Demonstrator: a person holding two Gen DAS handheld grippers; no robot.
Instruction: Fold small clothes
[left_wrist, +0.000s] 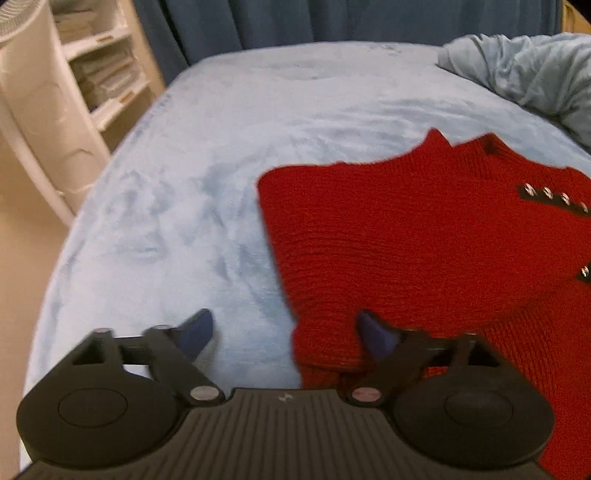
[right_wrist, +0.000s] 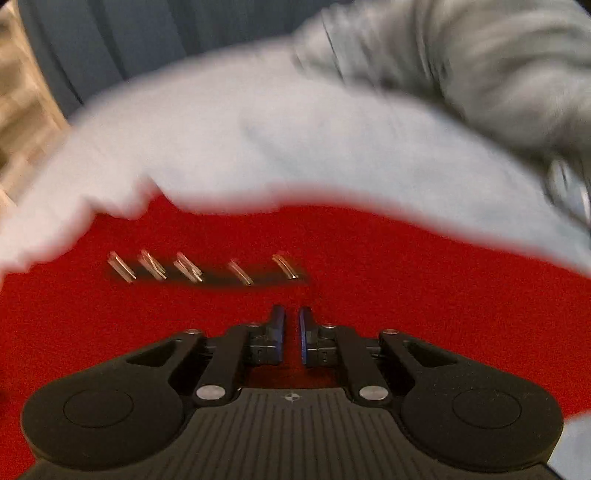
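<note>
A red knit sweater (left_wrist: 406, 240) lies flat on the pale blue bed cover (left_wrist: 221, 147), with a row of silver studs (left_wrist: 554, 197) near its right side. My left gripper (left_wrist: 286, 330) is open wide at the sweater's near left edge: its right finger (left_wrist: 373, 332) is over the red knit, its left finger (left_wrist: 199, 328) over the bare cover. Nothing is pinched between them. In the blurred right wrist view, my right gripper (right_wrist: 291, 330) is shut just above the sweater (right_wrist: 369, 266), close behind the studs (right_wrist: 184, 267). I see no fabric held in it.
A crumpled grey-blue blanket (left_wrist: 535, 74) is heaped at the bed's far right corner, also in the right wrist view (right_wrist: 461, 55). A white shelf unit (left_wrist: 103, 74) and a white plastic stand (left_wrist: 33, 110) are left of the bed. A dark blue curtain (left_wrist: 332, 22) hangs behind.
</note>
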